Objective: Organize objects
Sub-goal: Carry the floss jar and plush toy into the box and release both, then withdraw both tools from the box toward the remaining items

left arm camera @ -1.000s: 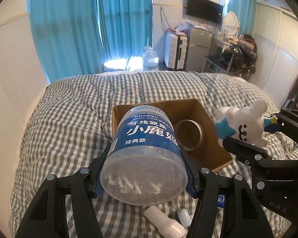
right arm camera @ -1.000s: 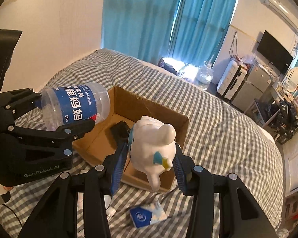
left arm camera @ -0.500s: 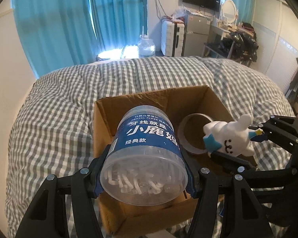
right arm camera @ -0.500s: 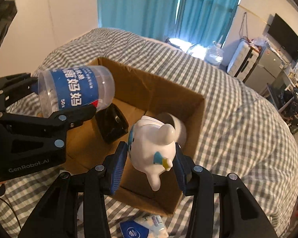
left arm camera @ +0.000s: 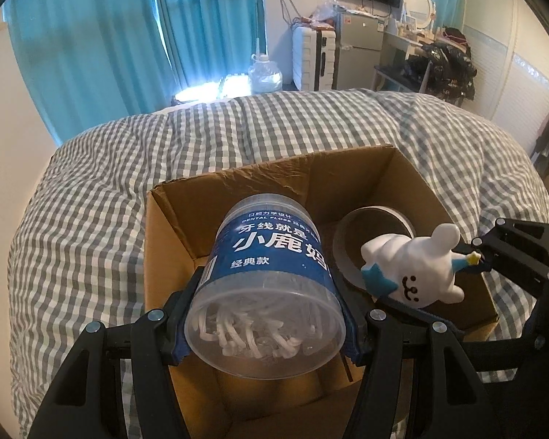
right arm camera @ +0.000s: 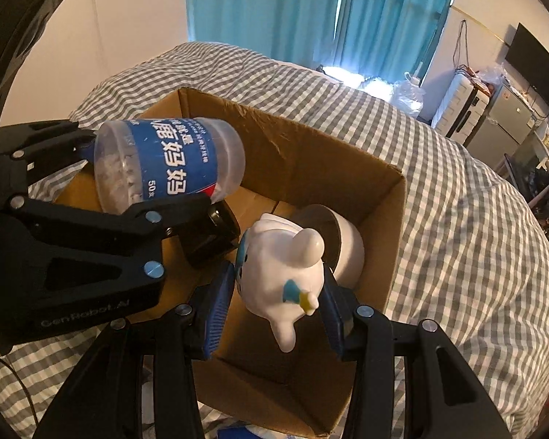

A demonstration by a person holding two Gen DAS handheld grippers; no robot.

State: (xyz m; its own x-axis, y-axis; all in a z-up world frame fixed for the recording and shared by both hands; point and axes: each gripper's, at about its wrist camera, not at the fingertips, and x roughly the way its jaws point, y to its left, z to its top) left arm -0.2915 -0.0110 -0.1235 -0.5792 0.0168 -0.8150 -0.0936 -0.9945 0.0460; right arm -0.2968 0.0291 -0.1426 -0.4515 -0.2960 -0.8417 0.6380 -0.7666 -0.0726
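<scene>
Over one cardboard box (left arm camera: 260, 179) on checked quilt (left arm camera: 91, 197), you hold two things. Your left gripper (left arm camera: 265, 323) clamped on one floss-pick jar (left arm camera: 271, 278), tilted, above box's near-left part. Your right gripper (right arm camera: 274, 298) clamped on one white bunny figurine (right arm camera: 280, 274), above box's right side. Inside box: one tape roll (left arm camera: 375, 226), one black item (right arm camera: 210, 237).

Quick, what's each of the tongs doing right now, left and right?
Left tongs: closed on the dental floss jar, above the cardboard box.
Right tongs: closed on the white bunny figurine.
</scene>
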